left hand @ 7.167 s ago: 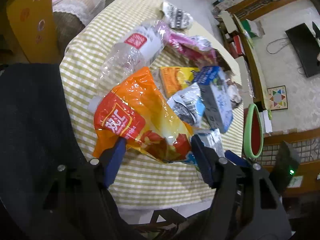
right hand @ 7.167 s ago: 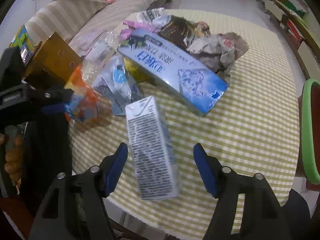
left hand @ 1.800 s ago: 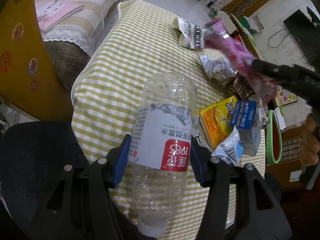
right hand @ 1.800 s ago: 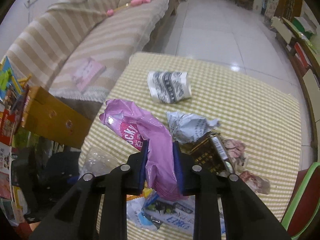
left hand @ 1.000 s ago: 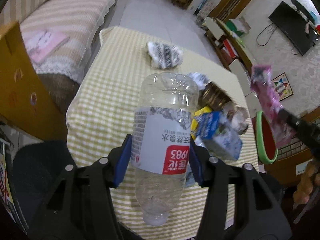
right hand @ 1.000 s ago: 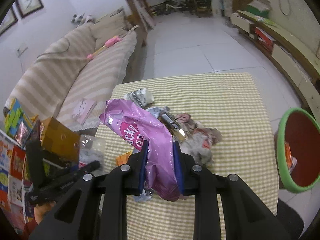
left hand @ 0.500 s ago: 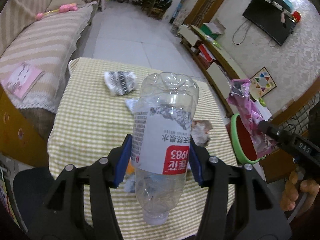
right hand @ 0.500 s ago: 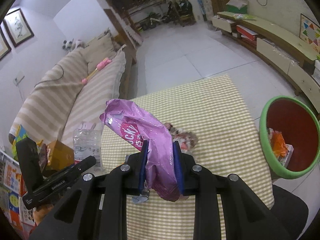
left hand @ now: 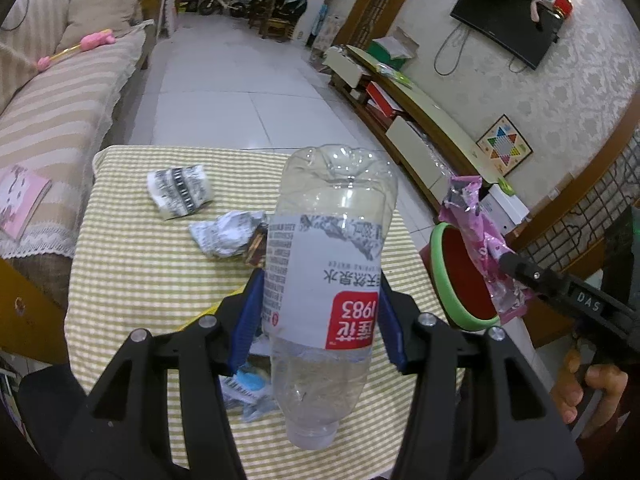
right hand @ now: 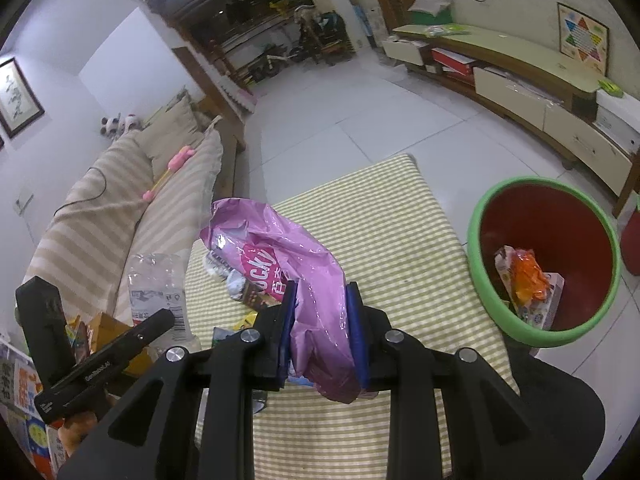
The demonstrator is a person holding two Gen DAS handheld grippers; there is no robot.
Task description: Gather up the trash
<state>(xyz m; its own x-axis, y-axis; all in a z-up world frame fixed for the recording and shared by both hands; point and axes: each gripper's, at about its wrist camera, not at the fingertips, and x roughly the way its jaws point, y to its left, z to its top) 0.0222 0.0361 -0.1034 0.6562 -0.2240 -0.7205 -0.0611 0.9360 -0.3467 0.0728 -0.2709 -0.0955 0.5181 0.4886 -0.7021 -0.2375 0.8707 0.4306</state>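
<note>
Holding the pink wrapper (right hand: pixel 316 300) in my right fingers (right hand: pixel 322 326) and the bottle (left hand: pixel 326 292), cap-down, in my left fingers (left hand: pixel 320 316), I judge the bin (right hand: pixel 478 216) past the desk's (right hand: pixel 380 216) right edge nearer my right.

- A table (left hand: pixel 132 280) is standing by the striped sofa, wearing a yellow-and-white checked cloth (right hand: pixel 384 216).
- A black-and-white patterned wrapper (left hand: pixel 179 191) is lying near the far left corner.
- A crumpled grey-white paper (left hand: pixel 224 233) is sitting just nearer, with a dark brown packet (left hand: pixel 256 246) touching its right side.
- More wrappers, one blue and white (left hand: pixel 244 390), are lying at the near edge, partly hidden.
- The cloth's right half is lying bare.
</note>
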